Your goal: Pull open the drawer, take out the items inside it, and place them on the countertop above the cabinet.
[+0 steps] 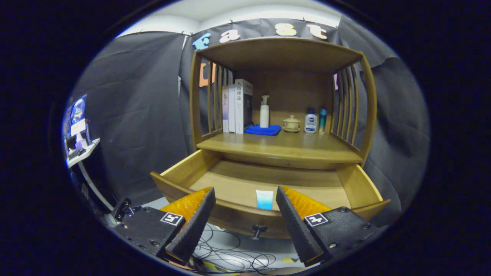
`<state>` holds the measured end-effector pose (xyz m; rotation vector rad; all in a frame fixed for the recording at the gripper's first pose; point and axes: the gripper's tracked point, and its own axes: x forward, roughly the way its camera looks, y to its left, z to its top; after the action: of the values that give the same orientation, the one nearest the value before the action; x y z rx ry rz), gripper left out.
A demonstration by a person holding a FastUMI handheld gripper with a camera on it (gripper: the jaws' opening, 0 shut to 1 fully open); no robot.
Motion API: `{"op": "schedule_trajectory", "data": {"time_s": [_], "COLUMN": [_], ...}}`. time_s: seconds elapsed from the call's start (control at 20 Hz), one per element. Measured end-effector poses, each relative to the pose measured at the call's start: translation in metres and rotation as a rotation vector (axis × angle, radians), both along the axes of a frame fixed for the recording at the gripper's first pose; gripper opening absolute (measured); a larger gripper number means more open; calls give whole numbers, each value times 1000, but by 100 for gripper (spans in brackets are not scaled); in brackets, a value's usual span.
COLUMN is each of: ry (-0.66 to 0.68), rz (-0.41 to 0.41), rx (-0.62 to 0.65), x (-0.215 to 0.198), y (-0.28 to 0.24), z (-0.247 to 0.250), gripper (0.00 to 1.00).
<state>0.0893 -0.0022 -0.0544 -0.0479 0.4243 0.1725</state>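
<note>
A wooden cabinet stands ahead with its drawer (184, 170) pulled out toward me. Inside the drawer, near its front wall, lies a small tube (264, 199) with a white top and blue lower part. It sits between my two fingers in the view, a little beyond them. The drawer's dark knob (259, 230) sticks out below the front wall. My gripper (245, 199) is open, its fingers spread wide in front of the drawer, holding nothing. The countertop (291, 147) above the drawer is a wooden shelf surface.
At the back of the countertop stand books (238, 107), a pump bottle (264, 112) on a blue cloth (263, 130), a lidded cup (291, 124) and two small bottles (310, 120). Slatted sides enclose the shelf. Cables (230, 253) lie on the floor below. A stand with a screen (78, 130) is off to the left.
</note>
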Motion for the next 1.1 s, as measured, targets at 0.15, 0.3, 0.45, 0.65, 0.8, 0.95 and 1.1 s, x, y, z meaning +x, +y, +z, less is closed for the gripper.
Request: {"op": "schedule_trajectory", "data": {"time_s": [0.15, 0.3, 0.45, 0.65, 0.8, 0.95, 1.1], "ry": [119, 244, 370, 583, 690, 755, 820], "rz": [55, 43, 1, -51, -71, -115, -161], "rx": [40, 52, 14, -70, -84, -96, -97], "x": [20, 41, 59, 59, 66, 69, 70], "y": [6, -1, -11, -19, -21, -28, -34], "z": [-1, -11, -30, -64, -87, -99, -110], "gripper": [100, 100, 98, 97, 95, 95, 91]}}
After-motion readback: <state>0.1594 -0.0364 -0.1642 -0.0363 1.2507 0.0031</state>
